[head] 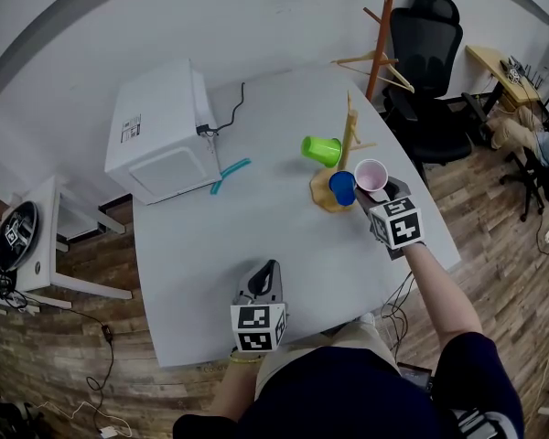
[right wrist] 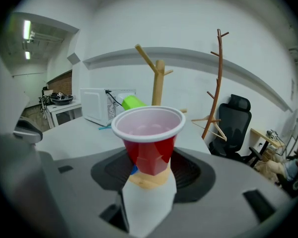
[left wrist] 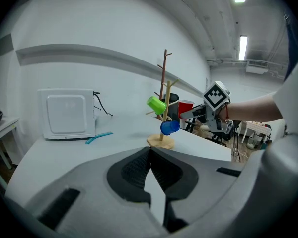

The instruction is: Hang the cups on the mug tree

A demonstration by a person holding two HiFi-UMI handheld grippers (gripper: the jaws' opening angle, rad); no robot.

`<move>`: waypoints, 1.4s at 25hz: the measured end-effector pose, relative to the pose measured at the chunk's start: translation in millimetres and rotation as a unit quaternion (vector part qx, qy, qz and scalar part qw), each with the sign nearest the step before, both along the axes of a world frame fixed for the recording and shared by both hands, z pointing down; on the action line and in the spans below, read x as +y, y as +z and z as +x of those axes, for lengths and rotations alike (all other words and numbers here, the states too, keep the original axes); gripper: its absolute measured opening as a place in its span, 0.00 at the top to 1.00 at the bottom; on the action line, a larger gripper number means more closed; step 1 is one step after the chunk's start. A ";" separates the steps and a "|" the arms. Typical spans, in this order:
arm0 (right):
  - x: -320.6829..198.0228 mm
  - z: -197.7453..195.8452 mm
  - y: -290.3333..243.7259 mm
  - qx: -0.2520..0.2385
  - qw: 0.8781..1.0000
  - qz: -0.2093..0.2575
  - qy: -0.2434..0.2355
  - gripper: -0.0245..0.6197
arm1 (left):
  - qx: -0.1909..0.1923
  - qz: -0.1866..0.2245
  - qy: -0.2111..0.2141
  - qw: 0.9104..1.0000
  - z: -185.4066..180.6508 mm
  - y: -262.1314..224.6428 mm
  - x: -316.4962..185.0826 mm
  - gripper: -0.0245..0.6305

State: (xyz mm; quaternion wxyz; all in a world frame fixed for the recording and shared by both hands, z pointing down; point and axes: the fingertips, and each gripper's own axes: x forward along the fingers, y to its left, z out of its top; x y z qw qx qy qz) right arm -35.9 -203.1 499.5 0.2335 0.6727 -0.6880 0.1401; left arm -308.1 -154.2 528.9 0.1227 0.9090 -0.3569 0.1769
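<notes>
Glossy plastic red cup; pale matt wooden mug tree; smooth matt grey table.

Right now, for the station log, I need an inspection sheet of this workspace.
Surface: grey table.
Job's things: green cup and blue cup hang on the mug tree; red cup held.
Clutter: white microwave, teal object.
Grippers: left gripper shut, empty; right gripper shut on red cup.
Cables: black cord at microwave; loose cables on floor.
Surroundings: office chair, coat stand, white side table.
</notes>
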 end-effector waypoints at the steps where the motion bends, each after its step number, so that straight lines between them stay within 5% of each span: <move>1: -1.6 4.5 1.9 0.004 1.000 -0.003 0.002 0.59 | 0.000 0.000 -0.001 1.000 -0.5 0.4 -0.6 0.93; 21: -20.4 70.2 22.2 0.071 0.995 -0.063 0.024 0.59 | -0.003 -0.001 -0.020 1.000 -1.0 2.4 -5.7 0.93; 35: -39.7 77.7 -0.5 0.154 0.985 -0.072 -0.002 0.59 | -0.003 -0.006 -0.032 0.999 -8.4 4.7 -5.2 0.93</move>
